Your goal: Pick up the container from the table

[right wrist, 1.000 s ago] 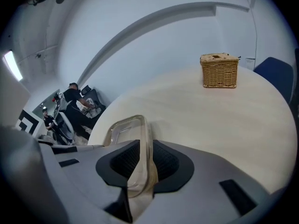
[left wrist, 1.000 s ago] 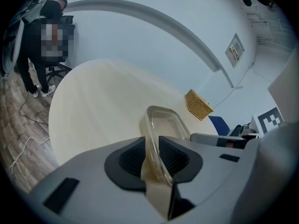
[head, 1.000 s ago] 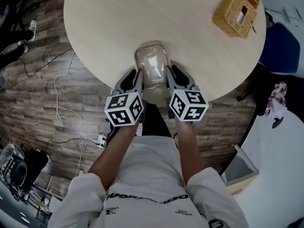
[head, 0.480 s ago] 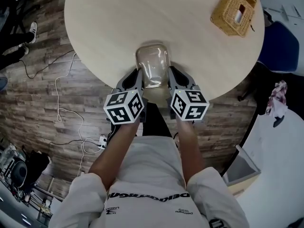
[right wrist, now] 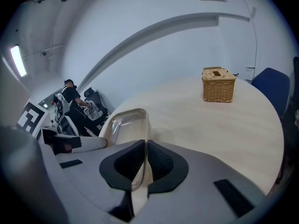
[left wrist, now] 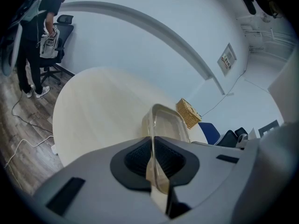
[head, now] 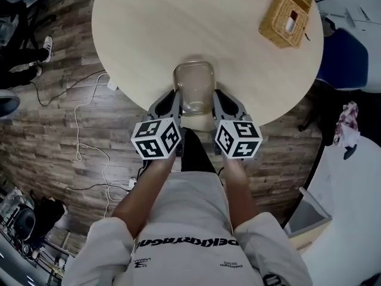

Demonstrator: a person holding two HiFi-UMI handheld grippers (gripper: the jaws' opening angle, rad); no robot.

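A clear plastic container (head: 194, 87) sits at the near edge of the round pale wooden table (head: 178, 22), between my two grippers. My left gripper (head: 173, 104) is shut on its left rim, my right gripper (head: 215, 103) on its right rim. In the left gripper view the container (left wrist: 166, 121) runs forward from the shut jaws of the left gripper (left wrist: 153, 161), with its thin wall pinched between the pads. The right gripper view shows the same: the container (right wrist: 124, 125) is clamped by the right gripper (right wrist: 142, 164). I cannot tell whether its base touches the table.
A wicker basket (head: 286, 14) stands at the table's far right. A blue chair (head: 348, 58) is beyond the table's right edge. Cables (head: 83, 130) lie on the wooden floor to the left. A person (left wrist: 35, 36) stands by an office chair in the far room.
Both grippers stay shut on the container's rims. The container looks tipped a little more, with its far end higher. The head view has shifted slightly.
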